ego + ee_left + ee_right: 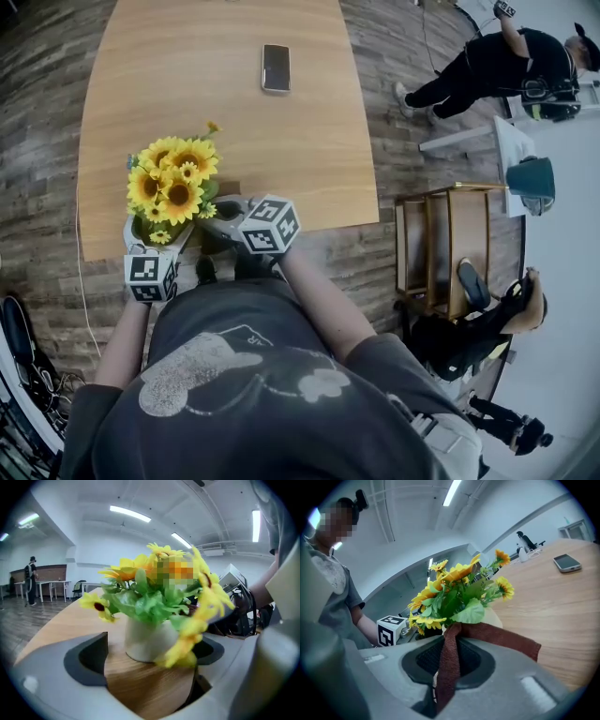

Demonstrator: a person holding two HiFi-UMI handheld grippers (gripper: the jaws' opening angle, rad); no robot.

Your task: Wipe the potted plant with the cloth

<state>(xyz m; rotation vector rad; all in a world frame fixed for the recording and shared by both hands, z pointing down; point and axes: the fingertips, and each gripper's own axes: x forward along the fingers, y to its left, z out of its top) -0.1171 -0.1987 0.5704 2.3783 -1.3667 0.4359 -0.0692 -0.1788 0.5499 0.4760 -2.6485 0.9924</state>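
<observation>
Left gripper view showed the left gripper (150,660) with jaws spread wide, not touching the potted plant (145,639), which was set on the wooden table (140,691) just ahead of them. The rust-brown cloth (501,638) was pinched in the closed right gripper (447,663) and laid against the leaves. Black square markers were carried on the cube (391,630); the print on the person's shirt (244,375) was too small to be read.
</observation>
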